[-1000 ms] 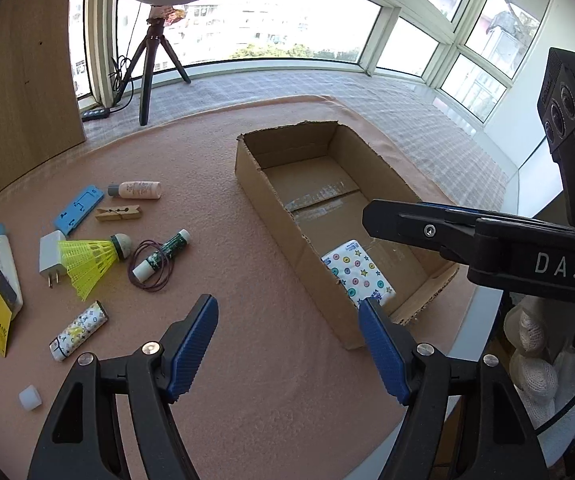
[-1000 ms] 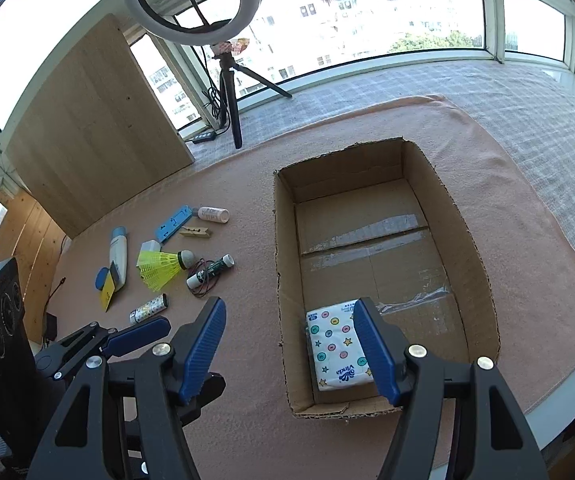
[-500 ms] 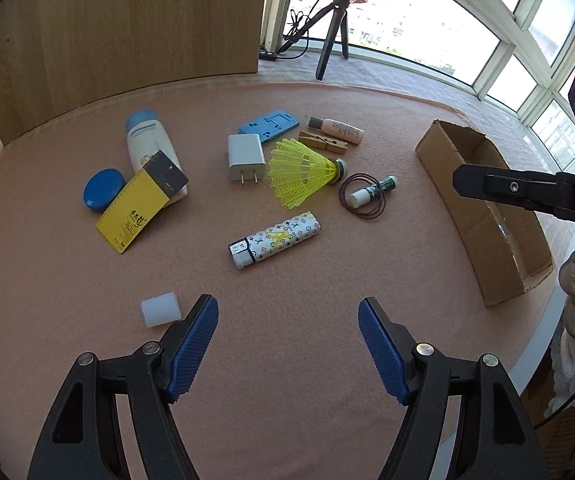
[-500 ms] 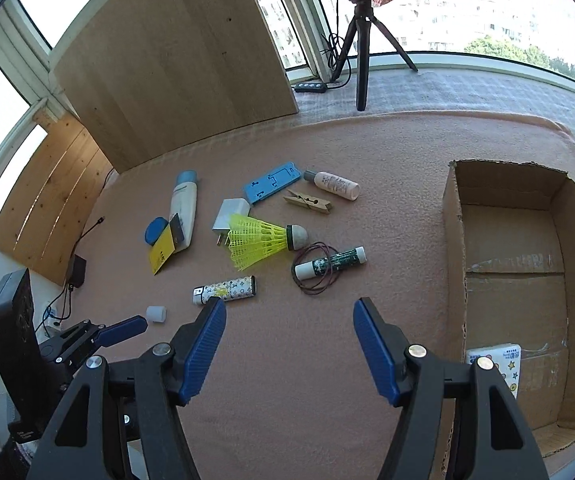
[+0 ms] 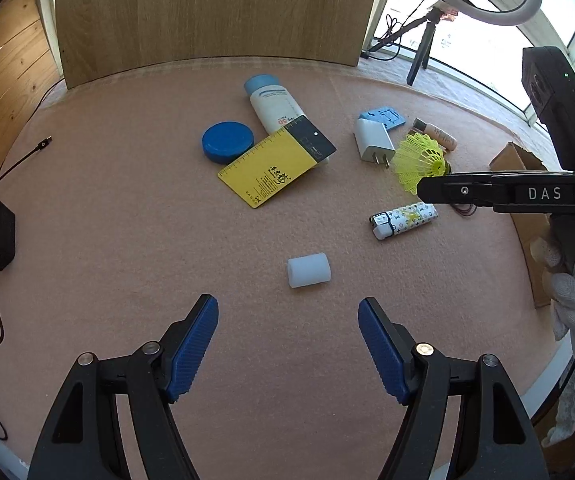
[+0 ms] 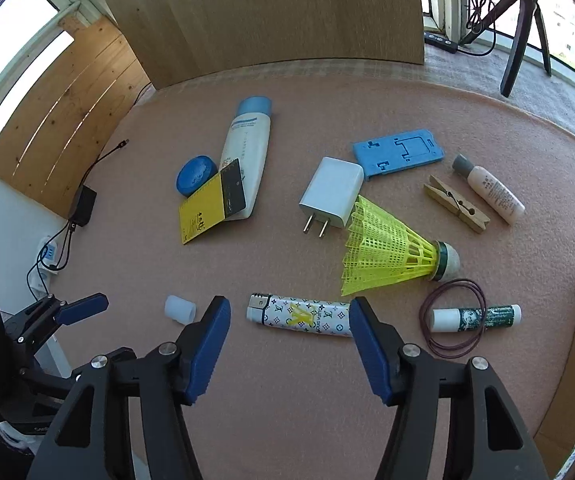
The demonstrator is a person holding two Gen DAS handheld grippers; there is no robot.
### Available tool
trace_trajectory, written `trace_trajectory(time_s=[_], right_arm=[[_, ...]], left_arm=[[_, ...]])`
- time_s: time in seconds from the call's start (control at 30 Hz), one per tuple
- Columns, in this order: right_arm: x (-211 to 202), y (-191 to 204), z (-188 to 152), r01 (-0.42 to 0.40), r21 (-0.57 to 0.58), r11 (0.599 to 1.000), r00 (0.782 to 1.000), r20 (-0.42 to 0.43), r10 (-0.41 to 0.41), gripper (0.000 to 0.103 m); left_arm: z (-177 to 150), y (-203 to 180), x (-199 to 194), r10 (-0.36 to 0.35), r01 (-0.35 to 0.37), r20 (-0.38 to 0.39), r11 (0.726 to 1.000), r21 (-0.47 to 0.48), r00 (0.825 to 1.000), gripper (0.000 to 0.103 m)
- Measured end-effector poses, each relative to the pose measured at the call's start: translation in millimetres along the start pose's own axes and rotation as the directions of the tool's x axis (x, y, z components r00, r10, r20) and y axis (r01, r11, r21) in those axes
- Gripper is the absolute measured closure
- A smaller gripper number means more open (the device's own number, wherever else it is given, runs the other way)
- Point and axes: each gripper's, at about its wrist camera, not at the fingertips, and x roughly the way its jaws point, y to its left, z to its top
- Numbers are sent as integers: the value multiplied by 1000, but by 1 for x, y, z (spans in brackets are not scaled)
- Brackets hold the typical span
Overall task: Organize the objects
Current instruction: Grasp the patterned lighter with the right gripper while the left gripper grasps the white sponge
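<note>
Right wrist view: patterned lighter (image 6: 301,316) lies flat on the pink surface (image 6: 287,392), between the spread fingers of the right claw (image 6: 289,344), untouched. Yellow shuttlecock (image 6: 387,252) just above-right of lighter; white cap (image 6: 180,309) to its left. Left claw (image 5: 287,344) also spread apart, empty, near the cap (image 5: 308,270).

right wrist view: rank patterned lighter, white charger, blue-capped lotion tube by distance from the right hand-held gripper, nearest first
From the right hand-held gripper, both grippers open:
1. Patterned lighter: lying crosswise between the fingertips, nearest.
2. White charger: farther up the mat, slightly right of centre, prongs toward the camera.
3. Blue-capped lotion tube: farthest, up and left, partly under the yellow card.
</note>
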Motion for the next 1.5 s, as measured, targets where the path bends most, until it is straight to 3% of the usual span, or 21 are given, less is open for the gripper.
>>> trace_trajectory(time_s=[0.43,0.8,0.9,1.03,1.23,1.43,1.5], right_arm=[[51,12,20,46,-64,997,992,-112,-53,45],[52,16,1,28,-65,998,979,-198,-40,45],[48,16,-9,37,-65,997,981,-189,-49,45],[43,19,-22,112,-85,990,983,-135,-123,60],[37,22,-34,209,-89,974,975,-60,-215,75],[32,20,-45,242,-83,967,969,-29,-246,81],[30,20,-49,239,-74,968,970,-27,-241,82]], left_arm=[[-1,7,13,-20,20,-26,1000,-3,999,28],[6,1,28,-47,47,-44,999,-3,998,28],[8,0,33,-51,51,-47,999,-6,998,28],[11,0,42,-42,41,-60,999,-17,997,31],[15,-6,58,-19,18,-79,1000,-12,997,39],[19,-18,66,0,2,-80,1000,22,997,42],[20,-21,68,15,-12,-77,999,30,997,49]])
